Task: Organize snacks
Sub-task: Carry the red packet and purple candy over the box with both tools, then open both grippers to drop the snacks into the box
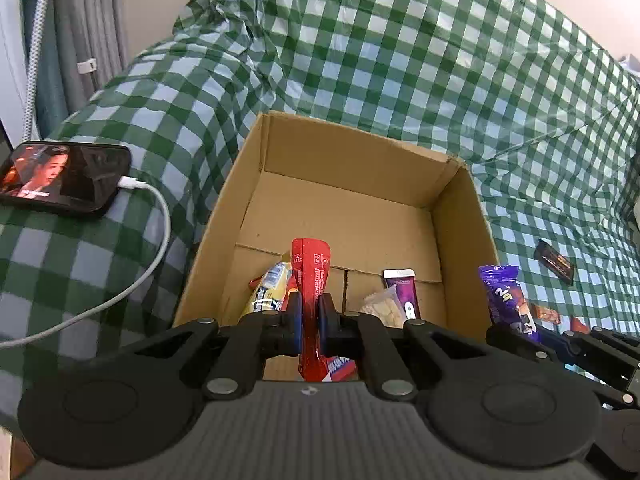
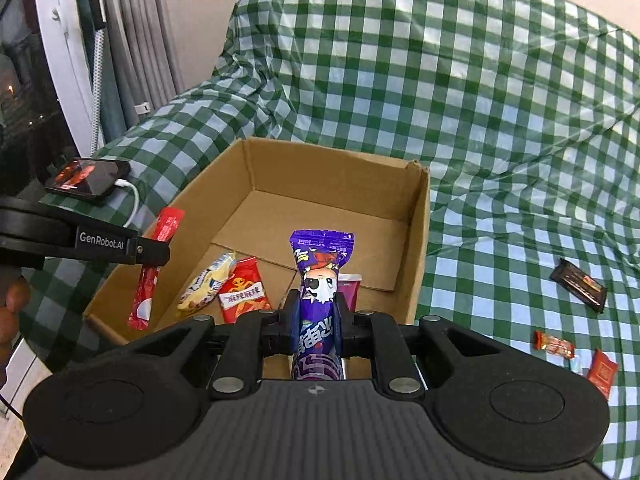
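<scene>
1. My left gripper (image 1: 310,320) had its jaws clenched on a thin red packet (image 1: 310,276) — the packet stood upright between the pads, over the near part of the cardboard box (image 1: 360,152).
2. My right gripper (image 2: 318,320) had its jaws clamped on a purple packet (image 2: 320,272) with a cartoon face, also upright, above the near edge of the same box.
3. The box sat open on the green checked cloth (image 1: 400,40). Inside, near the front, lay a yellow packet (image 2: 208,280), a red packet with an orange figure (image 2: 244,292), a packet of pale biscuits (image 1: 384,306) and a purple box (image 1: 402,292).
4. To the right of the box, out on the cloth, lay a dark wrapper (image 2: 580,284), an orange candy (image 2: 554,344) and a small red sachet (image 2: 602,372) — all well apart from the box.
5. To the left, a phone (image 1: 64,178) with a lit screen rested on the cloth, a white cable (image 1: 156,240) plugged into it.
</scene>
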The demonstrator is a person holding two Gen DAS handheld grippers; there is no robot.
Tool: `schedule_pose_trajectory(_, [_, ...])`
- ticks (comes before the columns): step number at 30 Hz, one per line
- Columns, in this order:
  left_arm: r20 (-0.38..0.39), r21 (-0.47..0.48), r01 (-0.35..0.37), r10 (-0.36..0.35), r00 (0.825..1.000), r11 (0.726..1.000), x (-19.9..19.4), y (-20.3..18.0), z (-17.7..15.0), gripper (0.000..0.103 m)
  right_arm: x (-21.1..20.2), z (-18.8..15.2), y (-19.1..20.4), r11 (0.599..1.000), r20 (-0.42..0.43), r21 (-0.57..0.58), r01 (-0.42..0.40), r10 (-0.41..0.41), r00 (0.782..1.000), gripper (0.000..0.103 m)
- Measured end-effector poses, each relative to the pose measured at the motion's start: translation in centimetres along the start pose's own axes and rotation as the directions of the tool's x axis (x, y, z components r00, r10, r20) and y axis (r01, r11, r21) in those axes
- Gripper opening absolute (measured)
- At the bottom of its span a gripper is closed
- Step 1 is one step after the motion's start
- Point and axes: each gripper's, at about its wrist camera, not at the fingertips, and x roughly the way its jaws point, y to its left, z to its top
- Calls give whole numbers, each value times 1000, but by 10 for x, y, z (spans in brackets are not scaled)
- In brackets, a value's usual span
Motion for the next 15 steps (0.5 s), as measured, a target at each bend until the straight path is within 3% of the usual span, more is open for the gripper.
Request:
schedule_pose_trajectory(13, [-37,21,-31,32,999,999,50,-8,12,11,53,10,-14,999,-25,31,-16,17,1000,17])
schedule_pose_trajectory(14, [-30,23,-39,40,999,999,50,-8,14,16,55,11,-15,999,-24,39,-20,21,1000,17])
schedule_pose_trajectory(15, [-11,31,-49,50,999,998,48,-8,15,32,55,13,-17,998,-16,51,-23,24,1000,18])
